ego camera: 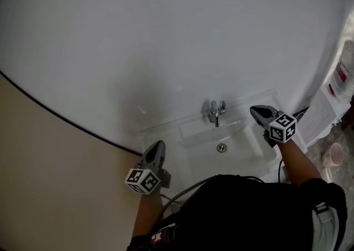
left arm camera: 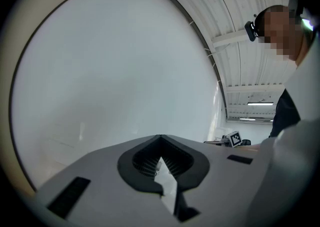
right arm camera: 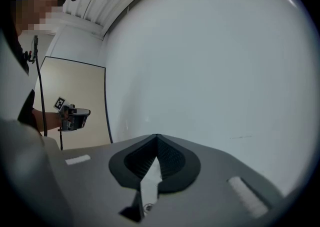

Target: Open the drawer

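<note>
Drawer was the missing piece here: no front, handle or seam of one showed in any view. The left claw was fully closed with nothing between its jaws. It pointed level at the white wall from just beside the left front corner of the sink. The right claw was likewise closed and empty (its pads met at the tip in its own view). It sat farther forward, just to the right of the faucet and over the sink's back right corner. Ahead of both claws lay only bare wall, and neither touched anything.

By my reading, the drawer most likely lay below the sink, so beneath both claws and back toward the person. There the dark torso hid the cabinet front from the head view. If so, its front would run left to right, across the line along which each claw pointed, and the pull would be toward the person. The left claw, being nearer the sink's front edge, looked the better placed to drop down and reach it. I could not tell on which side a handle sat. Either claw would have to open before it could take hold.
</note>
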Available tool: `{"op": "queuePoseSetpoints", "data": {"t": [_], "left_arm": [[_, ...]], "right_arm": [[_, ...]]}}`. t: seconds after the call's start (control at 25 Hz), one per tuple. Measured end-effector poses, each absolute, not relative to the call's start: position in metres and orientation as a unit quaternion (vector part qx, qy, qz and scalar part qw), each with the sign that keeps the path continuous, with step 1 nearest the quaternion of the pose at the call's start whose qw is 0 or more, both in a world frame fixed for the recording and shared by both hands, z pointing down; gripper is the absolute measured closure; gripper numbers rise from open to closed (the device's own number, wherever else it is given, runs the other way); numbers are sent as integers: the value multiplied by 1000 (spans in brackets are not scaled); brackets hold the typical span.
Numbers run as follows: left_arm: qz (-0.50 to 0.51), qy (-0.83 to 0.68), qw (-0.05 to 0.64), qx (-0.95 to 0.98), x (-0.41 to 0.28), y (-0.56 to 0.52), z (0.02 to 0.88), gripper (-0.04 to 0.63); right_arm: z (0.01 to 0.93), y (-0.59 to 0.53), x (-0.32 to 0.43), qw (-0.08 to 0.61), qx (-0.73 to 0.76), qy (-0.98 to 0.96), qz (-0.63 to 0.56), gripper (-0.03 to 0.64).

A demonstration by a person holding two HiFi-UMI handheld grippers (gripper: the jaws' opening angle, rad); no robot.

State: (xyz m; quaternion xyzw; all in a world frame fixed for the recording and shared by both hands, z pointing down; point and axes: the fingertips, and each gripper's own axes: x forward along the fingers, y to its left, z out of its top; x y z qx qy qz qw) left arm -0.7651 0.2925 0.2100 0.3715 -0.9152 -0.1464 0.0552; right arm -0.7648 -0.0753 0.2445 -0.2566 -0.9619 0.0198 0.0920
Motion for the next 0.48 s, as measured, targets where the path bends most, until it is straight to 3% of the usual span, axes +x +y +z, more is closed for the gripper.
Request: {"op": "queuePoseSetpoints", "data": {"t": [0.48], "left_arm": [[-144, -915, 59, 371, -768, 296, 210, 595]], "right_arm": [[242, -69, -770, 95, -263, -960, 14, 621]]}}
